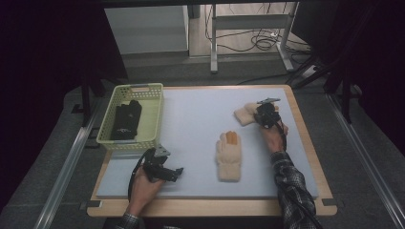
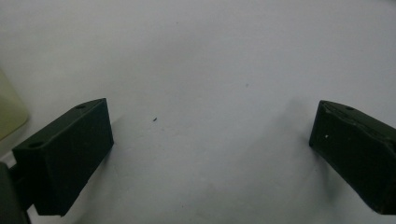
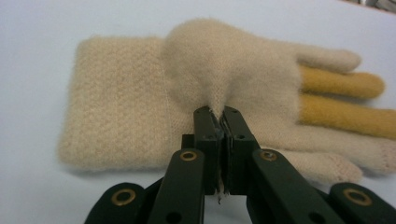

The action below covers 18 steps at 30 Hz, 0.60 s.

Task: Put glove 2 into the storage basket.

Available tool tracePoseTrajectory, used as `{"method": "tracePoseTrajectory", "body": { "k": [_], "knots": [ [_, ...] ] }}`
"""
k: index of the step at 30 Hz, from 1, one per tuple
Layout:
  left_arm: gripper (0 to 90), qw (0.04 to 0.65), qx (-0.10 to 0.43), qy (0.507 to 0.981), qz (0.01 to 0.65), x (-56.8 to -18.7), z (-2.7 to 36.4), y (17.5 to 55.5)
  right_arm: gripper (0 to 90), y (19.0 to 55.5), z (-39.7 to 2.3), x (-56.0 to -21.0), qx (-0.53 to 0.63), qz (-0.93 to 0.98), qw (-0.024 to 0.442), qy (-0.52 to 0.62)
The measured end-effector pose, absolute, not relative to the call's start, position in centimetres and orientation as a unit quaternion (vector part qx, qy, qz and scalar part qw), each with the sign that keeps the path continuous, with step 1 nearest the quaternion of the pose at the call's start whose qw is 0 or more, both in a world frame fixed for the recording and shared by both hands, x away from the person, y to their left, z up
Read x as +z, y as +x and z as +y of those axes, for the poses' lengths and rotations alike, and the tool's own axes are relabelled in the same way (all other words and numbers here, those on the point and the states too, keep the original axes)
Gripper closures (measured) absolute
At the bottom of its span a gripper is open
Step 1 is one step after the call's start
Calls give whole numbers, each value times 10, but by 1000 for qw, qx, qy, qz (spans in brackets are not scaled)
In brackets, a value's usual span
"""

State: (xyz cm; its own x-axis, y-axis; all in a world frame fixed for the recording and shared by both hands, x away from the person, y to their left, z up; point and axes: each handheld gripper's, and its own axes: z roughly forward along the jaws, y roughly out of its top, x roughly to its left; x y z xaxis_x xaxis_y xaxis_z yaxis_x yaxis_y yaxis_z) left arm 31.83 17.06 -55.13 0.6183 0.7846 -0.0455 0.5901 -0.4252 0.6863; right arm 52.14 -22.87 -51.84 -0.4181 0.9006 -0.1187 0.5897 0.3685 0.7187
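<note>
The right tool sits at the far right of the table, directly on a cream knitted glove, and its jaws are pinched together on a fold of that glove's fabric. In the right gripper view the right tool has gathered the wool of the cream knitted glove into a small raised peak at the palm, just where the ribbed cuff ends; the rest of the glove lies flat on the pale surface. The cuff points left in that view and the fingers run off to the right. Two of the fingers are mustard yellow, the others and the thumb are cream, and the knit looks soft and fuzzy.

A second glove of the same kind lies flat in the middle of the table, nearer the person and left of the right tool, well apart from it, with a patch of orange at its fingers.

The left tool rests at the near left of the table, its jaws standing wide apart over bare surface with nothing between them. Just beyond it, at the far left, stands a pale green basket holding a dark folded item.
</note>
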Motion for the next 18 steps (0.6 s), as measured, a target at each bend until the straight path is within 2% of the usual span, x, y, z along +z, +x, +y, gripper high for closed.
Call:
{"method": "tracePoseTrajectory", "body": {
  "k": [6,13,18],
  "knots": [
    [0,342,142,832,413,-551,171,318,855,496,-240,-497,328,799,229,448],
    [0,343,142,831,415,-551,170,318,854,440,-254,-469,336,827,202,403],
    [0,343,142,831,415,-551,170,318,817,402,-269,-475,324,845,182,386]
  ]
}}
